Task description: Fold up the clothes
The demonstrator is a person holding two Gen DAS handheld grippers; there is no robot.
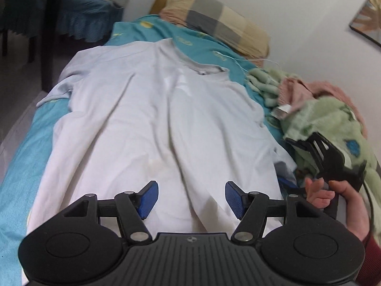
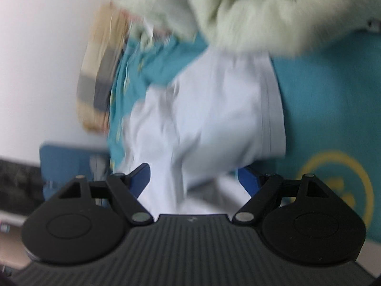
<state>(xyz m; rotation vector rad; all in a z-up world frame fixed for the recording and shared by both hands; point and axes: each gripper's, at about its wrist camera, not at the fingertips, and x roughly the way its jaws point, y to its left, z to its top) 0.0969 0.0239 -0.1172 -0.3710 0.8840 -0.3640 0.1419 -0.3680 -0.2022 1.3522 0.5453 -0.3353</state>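
A pale lavender-white T-shirt (image 1: 162,119) lies spread face up on a teal bedsheet (image 1: 21,166), its long axis running straight away from the left gripper (image 1: 191,200): hem nearest the jaws, ribbed collar (image 1: 204,68) at the far end toward a checked pillow (image 1: 214,16). The left gripper hangs just above the hem with its jaws wide apart and nothing between the blue ribbed pads (image 1: 150,200). The right gripper (image 2: 194,178) sits at the shirt's right hem corner, held by a hand (image 1: 333,195); its jaws are also spread, with white cloth lying in the gap, though motion blur hides whether the pads touch it. Both grippers are thus at the hem end, left nearer the middle, right at the edge. The shirt is thin, soft cotton-like knit with long shallow wrinkles, its left sleeve (image 1: 64,83) rumpled. Beside it lies a fluffy green fleece garment (image 1: 333,124) and a pink knit (image 1: 309,90).
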